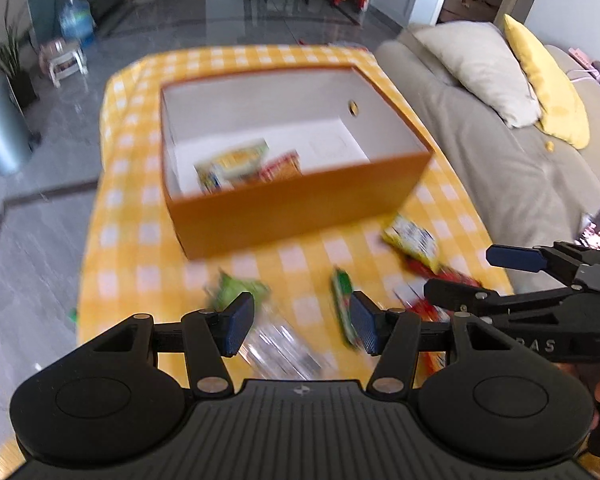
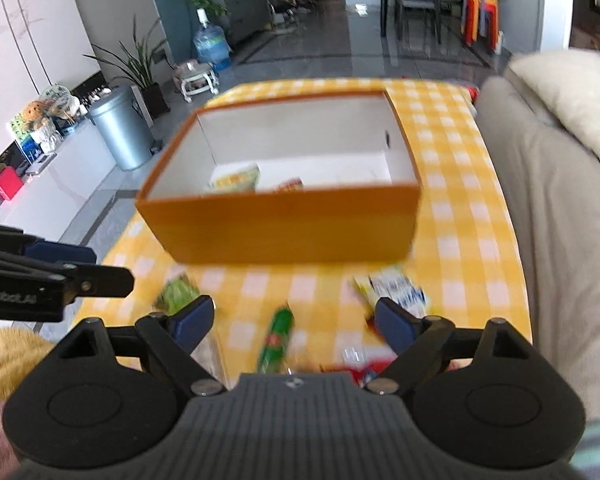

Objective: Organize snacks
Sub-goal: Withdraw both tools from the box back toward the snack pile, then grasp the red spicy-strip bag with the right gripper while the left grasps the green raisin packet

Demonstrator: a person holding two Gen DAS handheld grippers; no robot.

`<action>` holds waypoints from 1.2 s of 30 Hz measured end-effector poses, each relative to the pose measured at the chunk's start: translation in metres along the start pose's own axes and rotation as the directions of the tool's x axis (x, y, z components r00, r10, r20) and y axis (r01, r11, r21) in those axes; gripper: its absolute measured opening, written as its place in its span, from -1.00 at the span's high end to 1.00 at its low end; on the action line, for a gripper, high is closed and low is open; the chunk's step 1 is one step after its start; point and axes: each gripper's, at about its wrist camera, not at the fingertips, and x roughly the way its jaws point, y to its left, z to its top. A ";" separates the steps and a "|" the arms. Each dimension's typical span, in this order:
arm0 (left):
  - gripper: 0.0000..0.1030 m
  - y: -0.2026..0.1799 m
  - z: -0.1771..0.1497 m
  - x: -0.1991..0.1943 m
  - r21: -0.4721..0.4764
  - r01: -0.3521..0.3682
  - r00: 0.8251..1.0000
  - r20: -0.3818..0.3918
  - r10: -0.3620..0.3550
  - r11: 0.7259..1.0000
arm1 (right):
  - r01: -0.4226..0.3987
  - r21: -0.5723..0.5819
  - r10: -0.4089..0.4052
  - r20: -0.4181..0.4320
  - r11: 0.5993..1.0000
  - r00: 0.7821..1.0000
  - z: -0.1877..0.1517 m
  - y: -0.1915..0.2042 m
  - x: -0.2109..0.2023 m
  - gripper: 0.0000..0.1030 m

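Yellow-checked tablecloth (image 2: 452,184) bears blurred snack packets (image 2: 278,338) before an orange box (image 2: 284,228); both jaws released.

Right gripper (image 2: 294,320) hangs wide open over the checkered counter (image 2: 452,216), nothing in it. A green snack stick (image 2: 278,338) lies between its fingers, and the orange box (image 2: 284,232) farther back has two packets (image 2: 256,180) inside.

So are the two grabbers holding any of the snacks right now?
No. The left gripper and the right gripper are both open with nothing between their blue pads. The snack packets lie loose on the yellow checked tablecloth before the orange cardboard box.
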 end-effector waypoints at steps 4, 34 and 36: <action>-0.25 -0.007 -0.016 0.007 -0.013 0.049 0.998 -0.047 -0.049 0.999 | 0.021 0.037 -0.020 -0.044 0.999 0.999 -0.024 -0.016 -0.006 -0.63; -0.34 0.024 -0.036 0.049 -0.173 -0.063 0.991 -0.130 0.041 0.983 | 0.105 0.117 -0.070 -0.270 0.988 0.960 -0.063 -0.047 0.056 -0.65; -0.34 0.024 -0.036 0.055 -0.164 -0.069 0.989 -0.144 0.045 0.984 | 0.103 0.127 -0.064 -0.282 0.986 0.957 -0.063 -0.049 0.062 -0.65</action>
